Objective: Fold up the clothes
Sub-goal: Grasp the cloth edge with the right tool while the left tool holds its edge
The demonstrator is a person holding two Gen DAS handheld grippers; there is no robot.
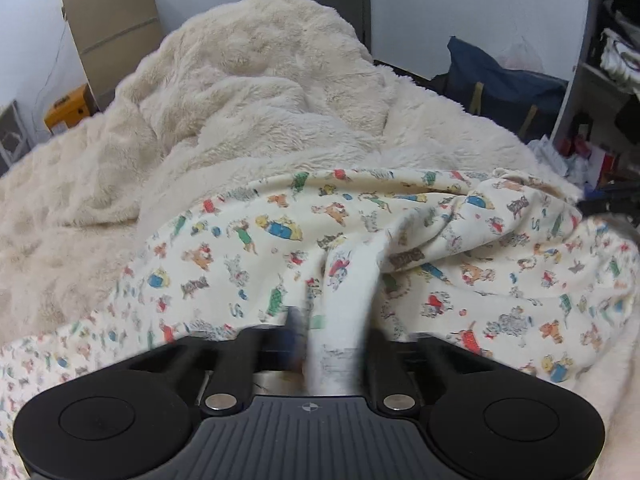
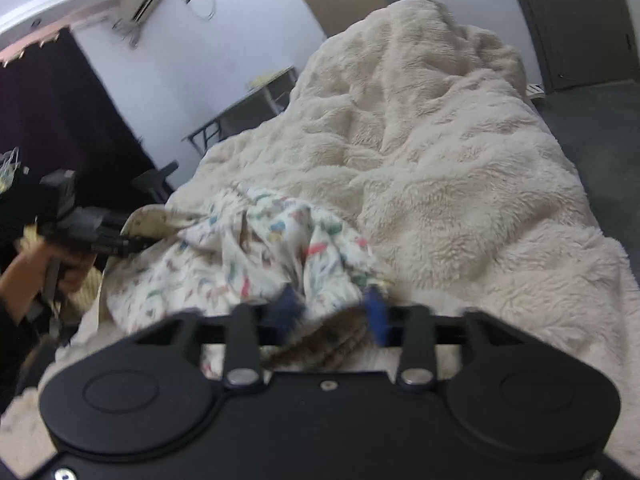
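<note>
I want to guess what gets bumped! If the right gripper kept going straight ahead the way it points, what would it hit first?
Probably the printed garment: the right gripper already has a bunch of it between its fingers. Past that lies the fluffy cream blanket, though depth is hard to judge in this blurred view.

Garment (image 1: 248,256) cream, multicoloured cartoon-animal print – blanket (image 1: 248,92) plain cream
</note>
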